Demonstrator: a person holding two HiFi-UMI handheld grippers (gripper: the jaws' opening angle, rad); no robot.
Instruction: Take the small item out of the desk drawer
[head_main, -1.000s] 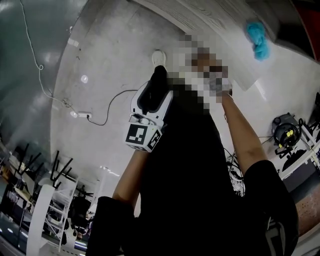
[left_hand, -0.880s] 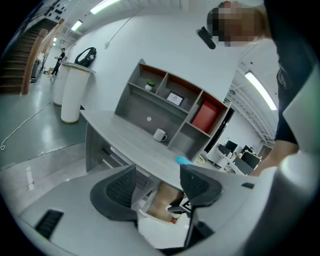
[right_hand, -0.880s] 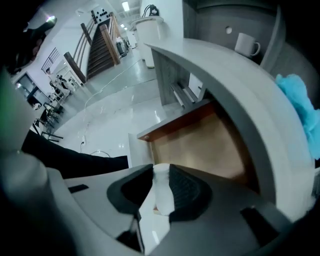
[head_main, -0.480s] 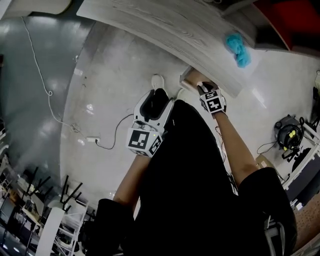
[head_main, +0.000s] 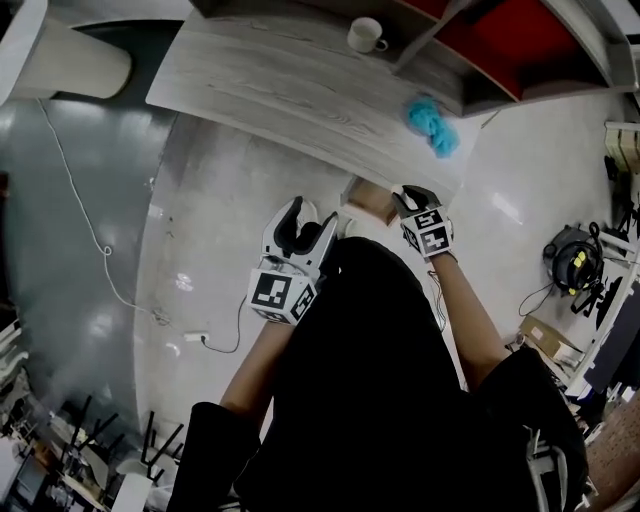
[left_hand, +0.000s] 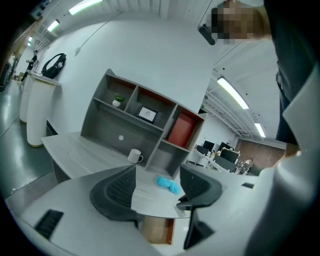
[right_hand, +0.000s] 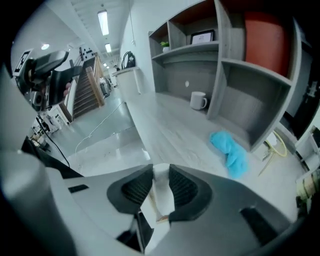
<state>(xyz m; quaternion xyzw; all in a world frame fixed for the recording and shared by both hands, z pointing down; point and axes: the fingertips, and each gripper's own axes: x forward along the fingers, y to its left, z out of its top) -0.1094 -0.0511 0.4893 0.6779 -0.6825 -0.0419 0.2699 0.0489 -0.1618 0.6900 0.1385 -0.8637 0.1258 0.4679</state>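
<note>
Small flat white item (right_hand: 161, 197) is pinched between the narrow-set pads of the right gripper (right_hand: 161, 176), right by the open brown wooden drawer (head_main: 368, 196) under the pale wood-grain desk (head_main: 270, 90). Left gripper (left_hand: 157, 184) has jaws wide, empty. Crumpled blue cloth (head_main: 432, 125) and white mug (head_main: 365, 35) sit on desk.

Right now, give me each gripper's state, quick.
Left gripper: open, nothing between its jaws.
Right gripper: closed on the white drawer front.
</note>
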